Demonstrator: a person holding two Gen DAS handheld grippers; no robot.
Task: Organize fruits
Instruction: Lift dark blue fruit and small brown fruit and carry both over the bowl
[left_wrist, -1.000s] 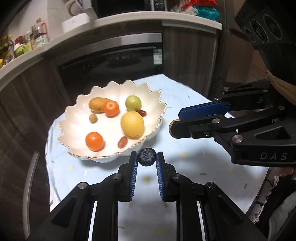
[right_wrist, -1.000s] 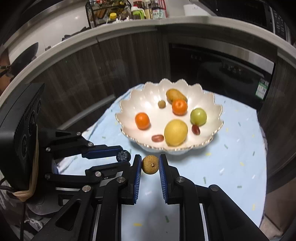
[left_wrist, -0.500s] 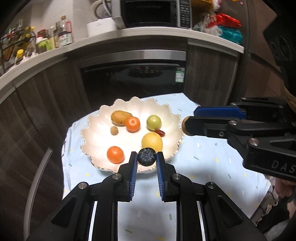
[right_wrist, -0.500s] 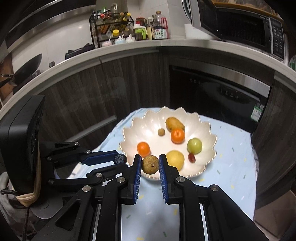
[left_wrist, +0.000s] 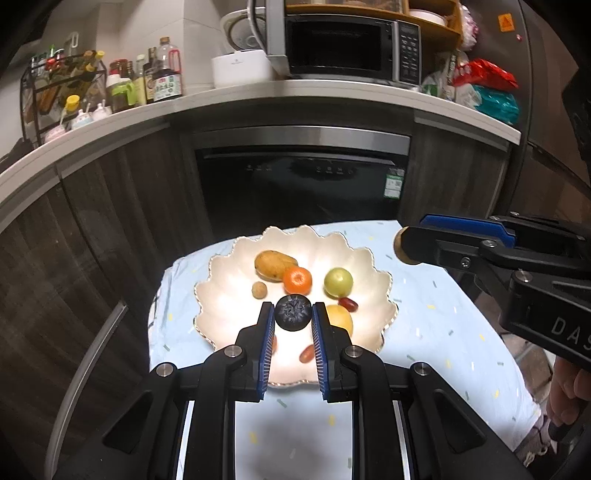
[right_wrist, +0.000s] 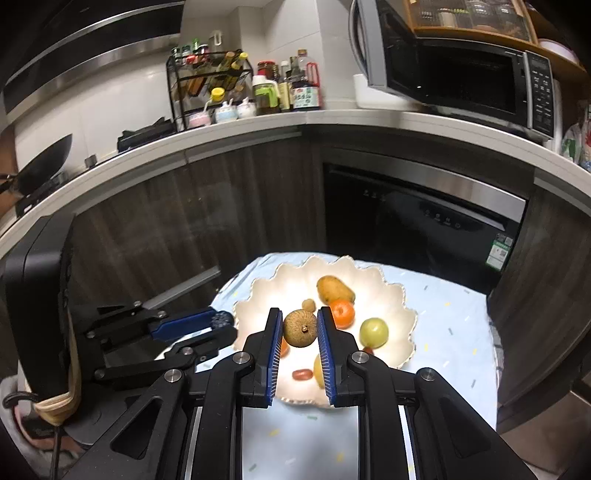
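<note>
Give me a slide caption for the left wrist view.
Left tongs gripping a blueberry above the fruit bowl; right tongs alongside, holding a brown fruit.

microwave (left_wrist: 351, 46), dishwasher (left_wrist: 299, 184), bottle rack (right_wrist: 207, 85), wok (right_wrist: 40, 162)

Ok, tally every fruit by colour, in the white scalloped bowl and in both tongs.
Orange tangerines: 2
Red oblong dates: 2
Yellow lemon, yellow-brown mango: 2
Green round fruit: 1
Brown round fruits: 2
Dark blueberry: 1
Total: 10
</note>
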